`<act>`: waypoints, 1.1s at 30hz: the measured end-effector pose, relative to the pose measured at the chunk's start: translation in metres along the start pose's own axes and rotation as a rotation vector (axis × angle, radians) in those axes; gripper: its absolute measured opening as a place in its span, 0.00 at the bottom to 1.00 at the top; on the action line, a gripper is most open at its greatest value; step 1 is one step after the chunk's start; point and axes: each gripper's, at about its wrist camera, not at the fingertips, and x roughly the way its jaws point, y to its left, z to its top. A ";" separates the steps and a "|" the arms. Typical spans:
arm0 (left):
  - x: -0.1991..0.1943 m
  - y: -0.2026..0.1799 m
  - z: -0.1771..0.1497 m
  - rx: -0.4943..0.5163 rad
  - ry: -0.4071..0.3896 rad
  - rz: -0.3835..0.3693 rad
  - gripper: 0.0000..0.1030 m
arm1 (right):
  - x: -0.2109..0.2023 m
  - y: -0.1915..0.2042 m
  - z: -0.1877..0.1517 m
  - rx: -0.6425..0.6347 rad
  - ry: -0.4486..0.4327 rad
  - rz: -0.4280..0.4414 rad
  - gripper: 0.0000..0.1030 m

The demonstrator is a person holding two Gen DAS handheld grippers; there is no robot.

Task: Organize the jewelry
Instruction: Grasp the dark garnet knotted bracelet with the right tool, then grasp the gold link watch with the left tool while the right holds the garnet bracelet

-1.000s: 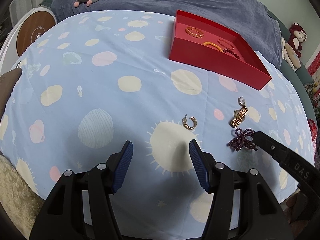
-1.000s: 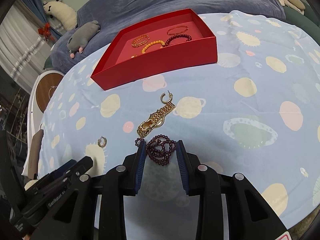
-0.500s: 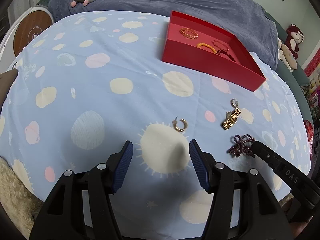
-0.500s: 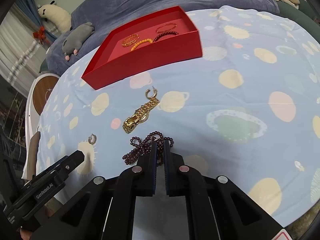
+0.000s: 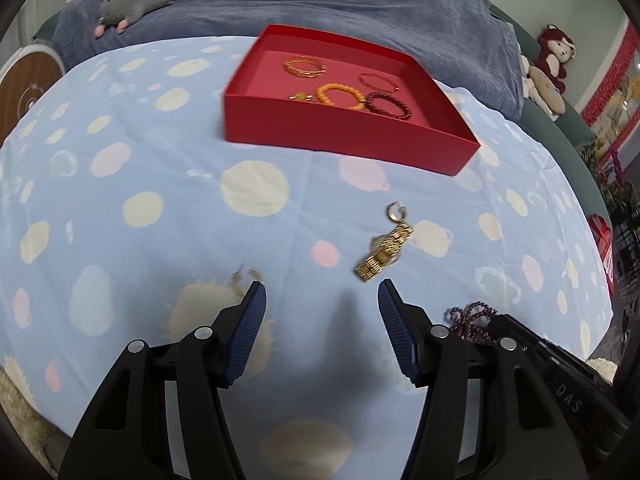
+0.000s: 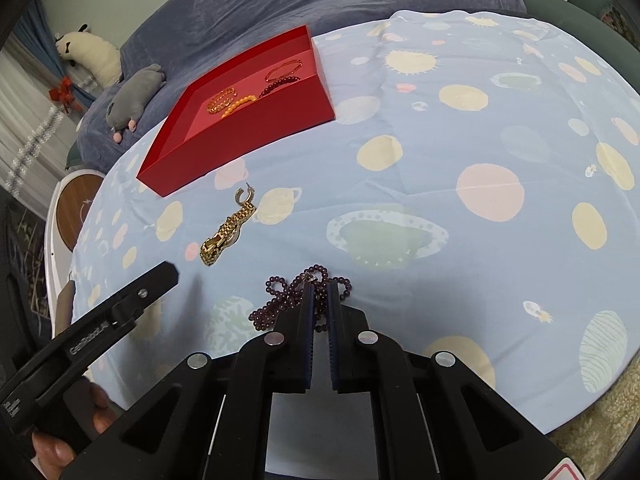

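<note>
A red box (image 5: 348, 140) at the back of the spotted tablecloth holds gold, orange and dark red bracelets (image 5: 340, 95). A gold watch (image 5: 384, 254) and a hoop earring (image 5: 395, 211) lie in front of it. A second, blurred hoop earring (image 5: 238, 276) sits just beyond my left finger. My left gripper (image 5: 322, 292) hovers open over bare cloth. My right gripper (image 6: 319, 288) is shut on a purple bead necklace (image 6: 280, 304), whose loops spill out to the left. The watch (image 6: 226, 236) lies farther up and left of it.
A grey plush toy (image 5: 136, 0) rests on the blue blanket behind the table. A round wooden stool (image 5: 28, 92) stands at the left and stuffed animals (image 5: 554, 52) at the right. My left gripper's arm (image 6: 120, 312) reaches in at the right wrist view's lower left.
My right gripper's jaws have shut on the purple beads. My left gripper has moved right and toward the box, so the loose earring went from between its fingers to beside the left one.
</note>
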 end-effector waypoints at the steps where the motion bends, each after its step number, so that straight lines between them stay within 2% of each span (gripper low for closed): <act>1: 0.003 -0.004 0.002 0.009 0.000 -0.003 0.54 | 0.000 -0.001 0.001 0.002 -0.001 0.001 0.05; 7: 0.021 -0.019 0.012 0.076 0.005 -0.017 0.51 | 0.003 -0.003 0.003 0.018 0.005 0.012 0.05; 10: 0.030 -0.020 0.013 0.089 0.027 -0.020 0.43 | 0.005 -0.005 0.004 0.025 0.008 0.015 0.05; 12: 0.033 -0.021 0.012 0.095 0.028 -0.020 0.33 | 0.005 -0.005 0.004 0.030 0.009 0.017 0.06; 17: 0.032 -0.026 0.011 0.130 0.030 -0.044 0.16 | 0.007 -0.005 0.004 0.039 0.015 0.023 0.06; 21: 0.026 -0.025 0.009 0.123 0.034 -0.072 0.11 | 0.005 -0.004 0.006 0.035 0.010 0.029 0.06; 33: -0.019 -0.011 0.014 0.042 -0.007 -0.121 0.11 | -0.020 0.013 0.018 0.005 -0.053 0.076 0.01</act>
